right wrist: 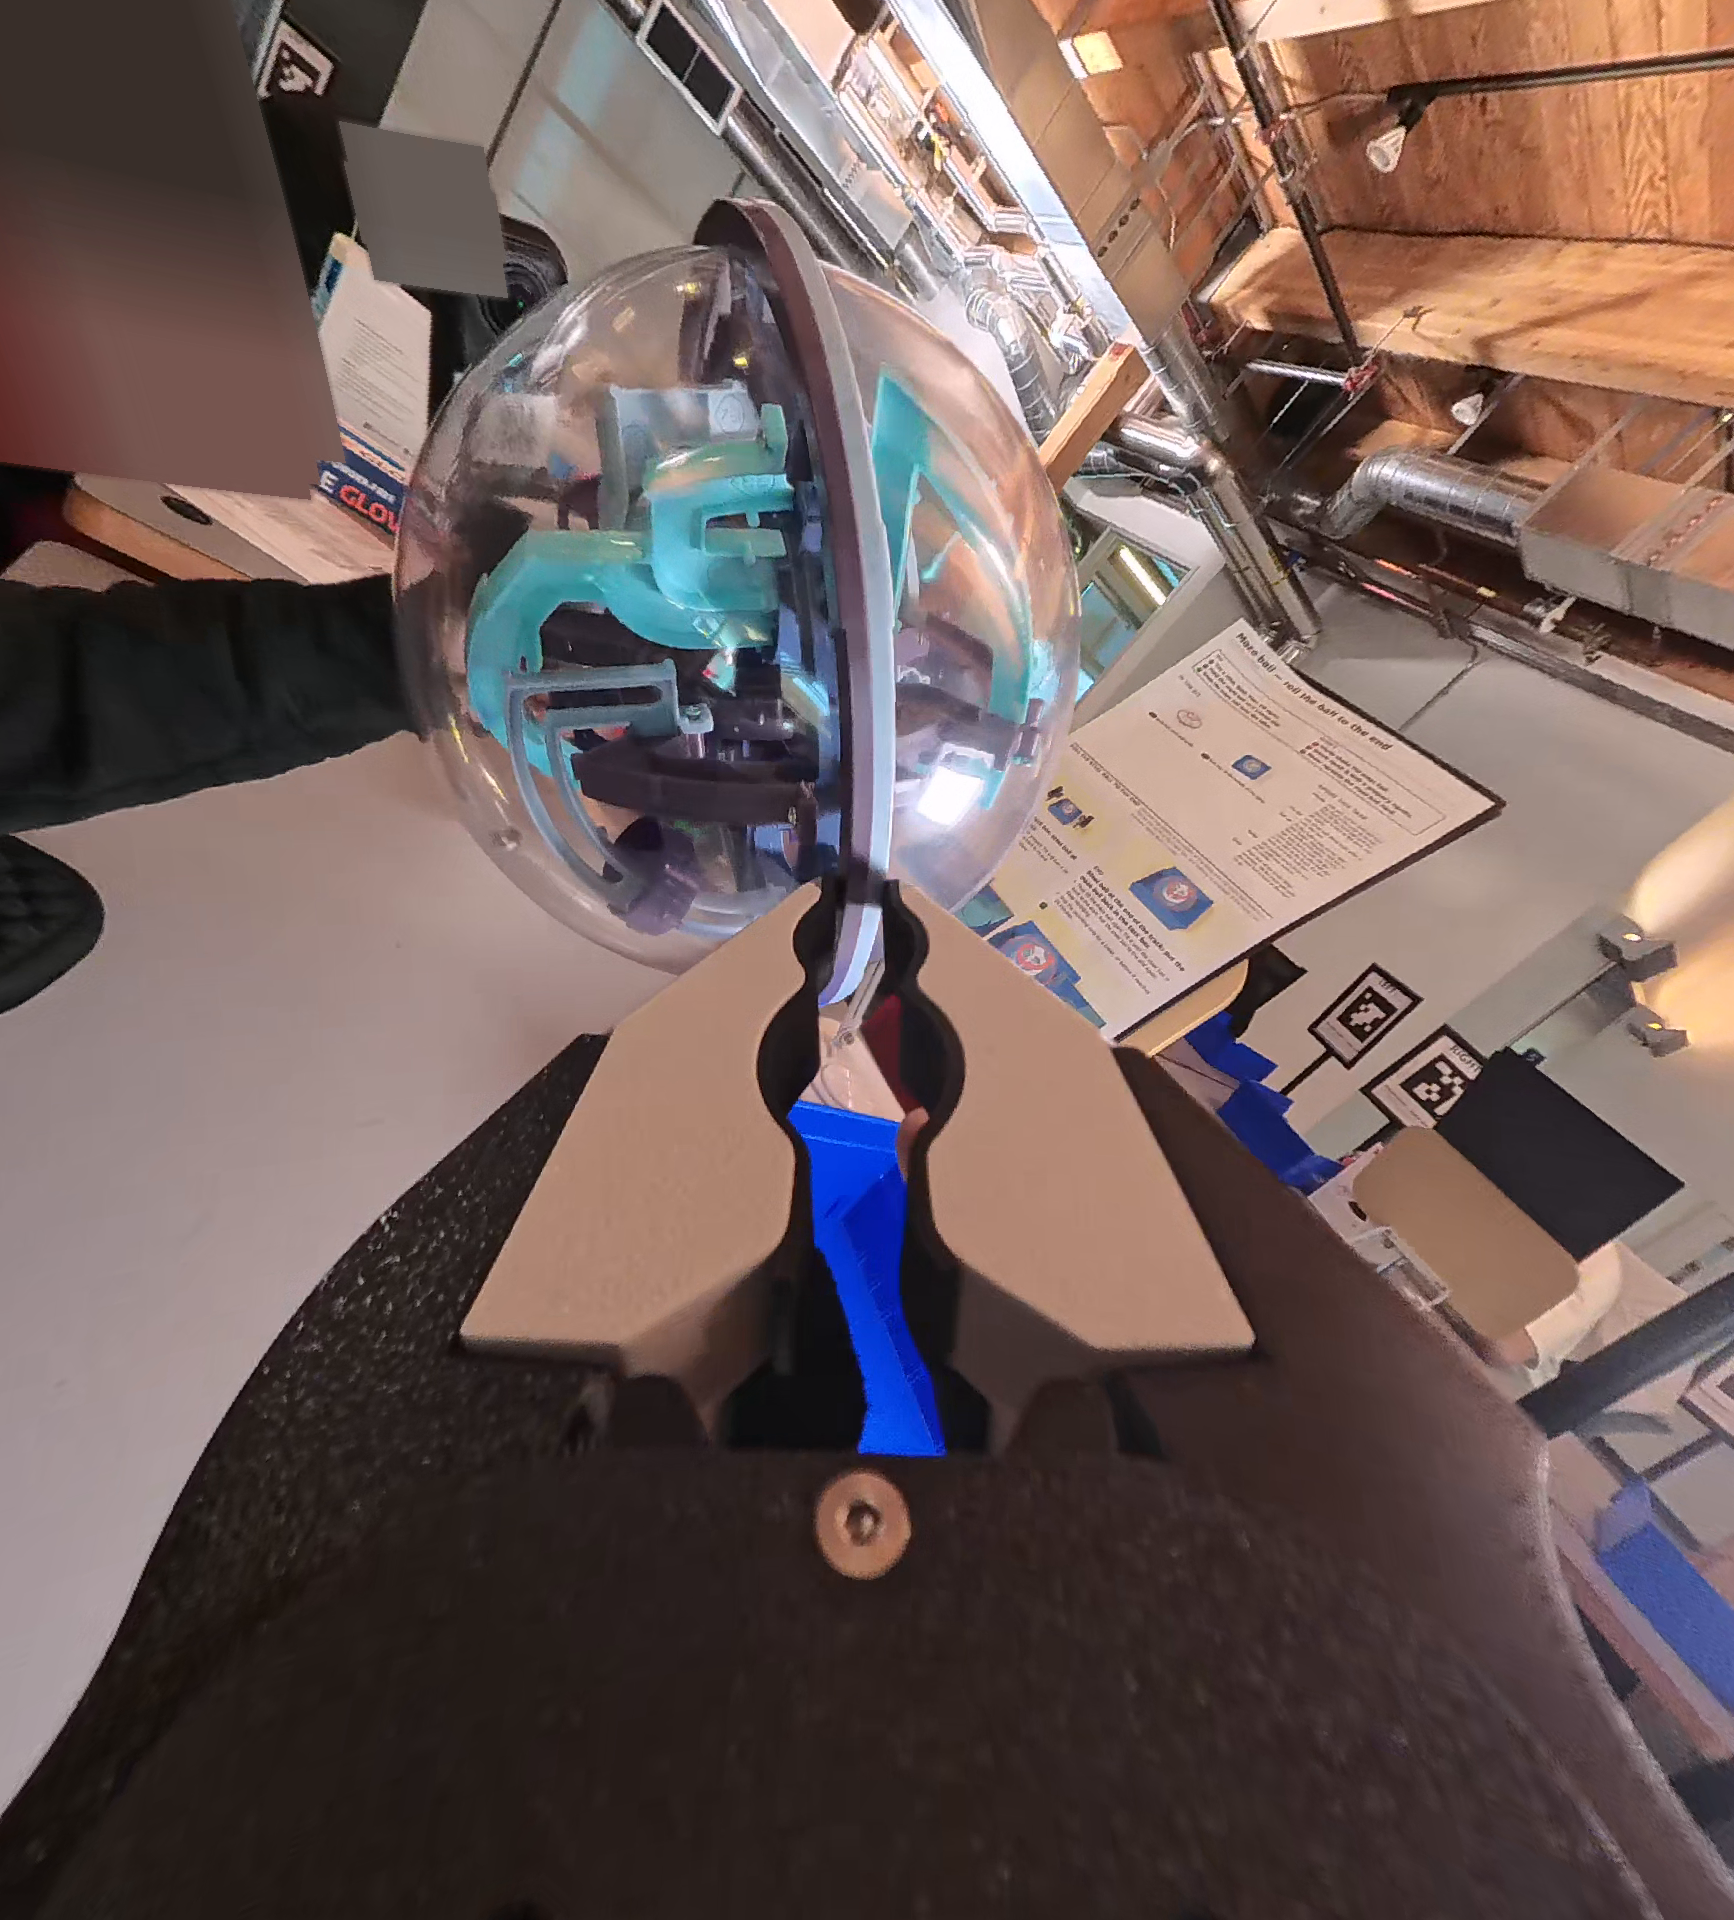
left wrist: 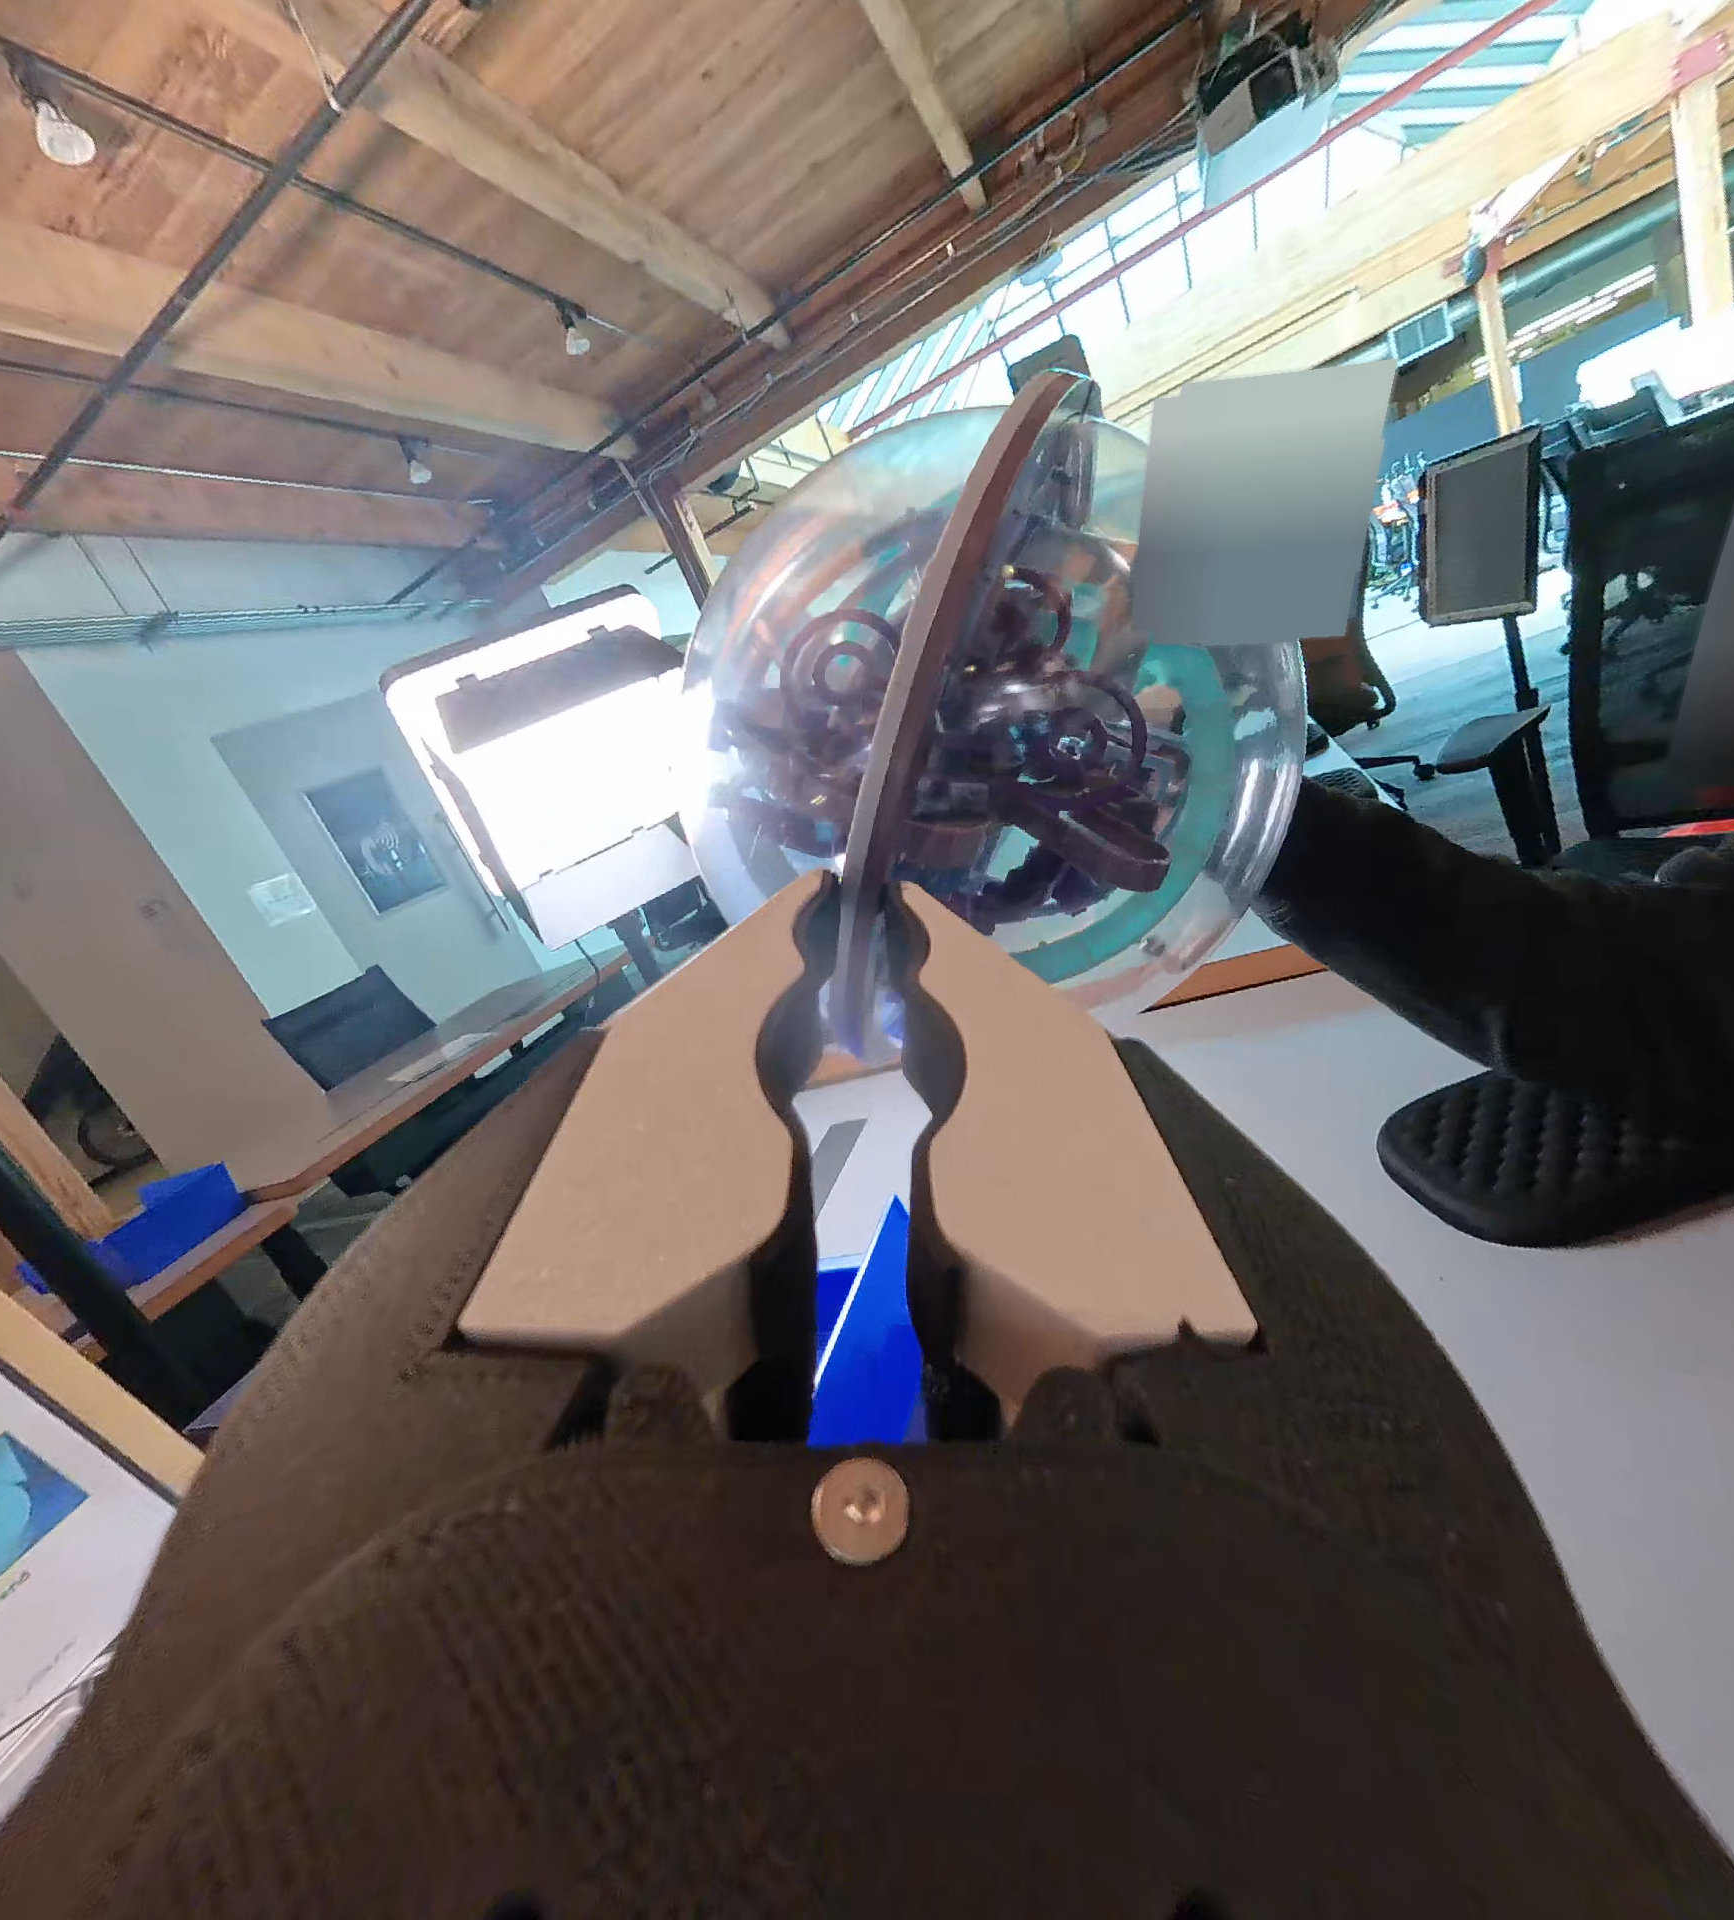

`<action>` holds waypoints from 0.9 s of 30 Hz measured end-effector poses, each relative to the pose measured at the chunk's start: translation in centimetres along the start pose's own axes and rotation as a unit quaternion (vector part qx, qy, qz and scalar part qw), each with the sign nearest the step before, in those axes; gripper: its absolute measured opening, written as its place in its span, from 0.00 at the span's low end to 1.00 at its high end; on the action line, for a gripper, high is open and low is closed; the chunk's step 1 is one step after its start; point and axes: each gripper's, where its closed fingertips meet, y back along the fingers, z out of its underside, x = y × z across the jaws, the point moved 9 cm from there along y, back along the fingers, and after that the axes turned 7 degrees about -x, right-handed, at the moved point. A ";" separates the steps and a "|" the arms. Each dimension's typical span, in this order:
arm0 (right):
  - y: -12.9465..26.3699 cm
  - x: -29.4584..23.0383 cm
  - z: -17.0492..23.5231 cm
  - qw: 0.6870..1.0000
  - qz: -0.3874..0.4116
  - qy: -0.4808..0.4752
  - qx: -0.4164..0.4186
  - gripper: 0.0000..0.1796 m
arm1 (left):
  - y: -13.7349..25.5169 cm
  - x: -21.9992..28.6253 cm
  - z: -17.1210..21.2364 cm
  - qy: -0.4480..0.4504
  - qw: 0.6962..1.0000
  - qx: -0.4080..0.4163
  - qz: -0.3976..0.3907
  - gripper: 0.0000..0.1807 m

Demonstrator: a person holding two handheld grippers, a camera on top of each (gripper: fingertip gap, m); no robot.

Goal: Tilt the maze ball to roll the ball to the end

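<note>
The maze ball (left wrist: 998,707) is a clear plastic sphere with purple and teal tracks inside and a flat ring around its middle. It is held up in the air above a white table (left wrist: 1465,1403). My left gripper (left wrist: 858,894) is shut on the ring's edge at the ball's lower side. In the right wrist view the maze ball (right wrist: 738,582) shows its teal tracks, and my right gripper (right wrist: 858,899) is shut on the ring from the opposite side. The other gripper's dark body (left wrist: 1569,956) shows beyond the ball. I cannot make out the small ball inside.
A blue bin (right wrist: 873,1247) lies below the grippers. An instruction sheet on a board (right wrist: 1237,821) stands at the table's edge. A dark textured pad (left wrist: 1528,1153) lies on the table. Desks, chairs and a monitor (left wrist: 1476,530) stand farther off.
</note>
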 end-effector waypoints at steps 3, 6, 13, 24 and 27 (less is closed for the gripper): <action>0.3 -0.3 0.1 1.000 -0.001 0.003 0.008 0.03 | -0.1 0.4 0.2 -0.006 1.000 -0.006 0.000 0.04; 0.3 -0.3 0.5 1.000 -0.003 -0.003 0.023 0.03 | 0.0 0.7 0.1 -0.009 1.000 -0.006 0.000 0.04; -0.2 -0.3 1.5 0.999 -0.011 -0.014 0.032 0.03 | 0.3 0.8 0.2 -0.011 1.000 -0.007 -0.001 0.04; -0.8 -0.3 2.8 0.999 -0.028 -0.033 0.029 0.03 | 0.5 0.8 0.3 -0.006 1.000 -0.019 -0.003 0.04; -0.9 -0.3 3.0 0.998 -0.030 -0.039 0.027 0.03 | 0.5 0.8 0.2 -0.006 1.000 -0.026 -0.005 0.04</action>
